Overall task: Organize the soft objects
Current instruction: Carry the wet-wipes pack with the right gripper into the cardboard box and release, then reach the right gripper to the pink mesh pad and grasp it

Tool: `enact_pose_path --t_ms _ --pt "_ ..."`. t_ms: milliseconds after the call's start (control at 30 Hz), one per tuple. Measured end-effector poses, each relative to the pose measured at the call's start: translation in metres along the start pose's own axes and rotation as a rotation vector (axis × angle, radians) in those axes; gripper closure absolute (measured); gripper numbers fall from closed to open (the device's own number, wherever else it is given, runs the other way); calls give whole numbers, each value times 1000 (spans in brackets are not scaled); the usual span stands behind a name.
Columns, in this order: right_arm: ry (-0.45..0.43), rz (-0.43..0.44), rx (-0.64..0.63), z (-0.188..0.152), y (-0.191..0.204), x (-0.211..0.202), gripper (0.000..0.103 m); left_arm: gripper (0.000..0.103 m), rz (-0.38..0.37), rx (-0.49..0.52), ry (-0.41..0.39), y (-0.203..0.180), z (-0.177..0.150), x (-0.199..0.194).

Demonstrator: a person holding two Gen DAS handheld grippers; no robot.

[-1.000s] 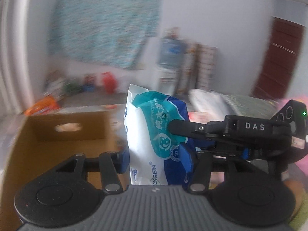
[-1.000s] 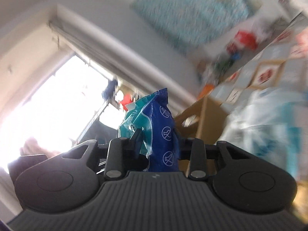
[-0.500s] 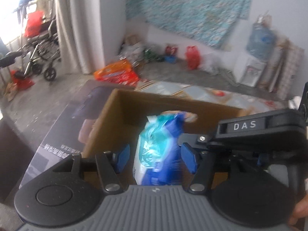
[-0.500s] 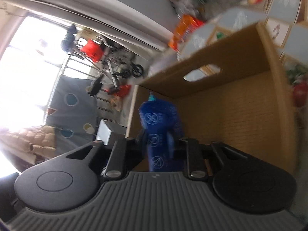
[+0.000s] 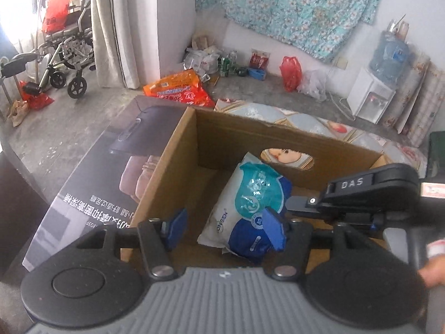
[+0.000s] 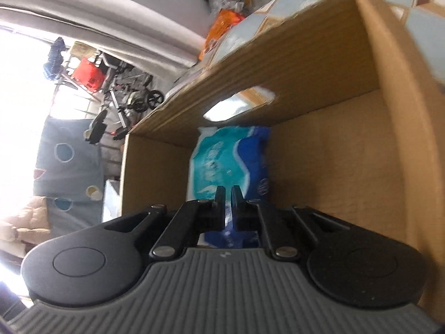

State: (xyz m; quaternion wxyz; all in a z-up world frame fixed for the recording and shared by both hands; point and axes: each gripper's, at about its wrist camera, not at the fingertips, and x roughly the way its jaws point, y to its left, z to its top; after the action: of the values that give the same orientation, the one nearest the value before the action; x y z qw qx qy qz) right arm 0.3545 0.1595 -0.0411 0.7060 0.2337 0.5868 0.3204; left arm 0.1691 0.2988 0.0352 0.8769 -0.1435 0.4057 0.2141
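Note:
A white, teal and blue pack of wet wipes (image 5: 250,203) lies flat on the floor of an open cardboard box (image 5: 178,150). My left gripper (image 5: 225,226) hovers over it, jaws opening. The pack lies below and between its blue pads, which do not press on it. The right gripper (image 5: 294,203) comes in from the right, its tip beside the pack's right edge. In the right wrist view the right gripper (image 6: 228,204) is shut, fingers nearly touching, nothing clamped. The pack (image 6: 228,161) lies just beyond them inside the box (image 6: 319,64).
A dark printed carton (image 5: 111,172) lies against the box's left side. On the floor beyond are an orange packet (image 5: 178,90), a red bag (image 5: 290,72) and a water dispenser (image 5: 372,97). A wheelchair (image 5: 64,55) stands far left. A person's fingers (image 5: 434,264) show at the right edge.
Both grippers came down from holding the pack upright above the box. The pack now lies on the box floor, released. The left jaws have widened and the right jaws have closed.

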Motion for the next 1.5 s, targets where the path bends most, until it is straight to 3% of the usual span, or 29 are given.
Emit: enact_pose_path --t_ms 133,433,633,833,900,967,1133,1233,1333,1500 --pt "56 -38 38 10 -7 27 91 40 8 -19 -23 4 2 -4" --pt "109 97 180 3 -9 60 91 40 35 -48 5 11 -1 0" --pt "46 116 142 -1 -3 41 84 40 8 -54 -13 5 -6 -12" --pt "-69 258 32 -18 -11 -60 73 24 -82 -1 -97 -24 -21 -54" --pt "-109 305 -5 -25 -23 -101 68 13 -118 36 -136 -43 -29 -73" --pt "-157 348 -26 -36 -36 -144 56 10 -153 78 -173 -63 -39 -90" --pt "-313 399 -80 -76 -91 -253 48 4 -256 204 -235 -119 -70 -127" --pt "-451 375 -75 -106 -141 -316 42 4 -336 273 -249 -155 -93 -142" --pt "-595 279 -31 -136 -193 -368 38 2 -439 326 -265 -193 -121 -154" --pt "-708 134 114 -170 -269 -401 36 2 -535 471 -270 -265 -158 -150"
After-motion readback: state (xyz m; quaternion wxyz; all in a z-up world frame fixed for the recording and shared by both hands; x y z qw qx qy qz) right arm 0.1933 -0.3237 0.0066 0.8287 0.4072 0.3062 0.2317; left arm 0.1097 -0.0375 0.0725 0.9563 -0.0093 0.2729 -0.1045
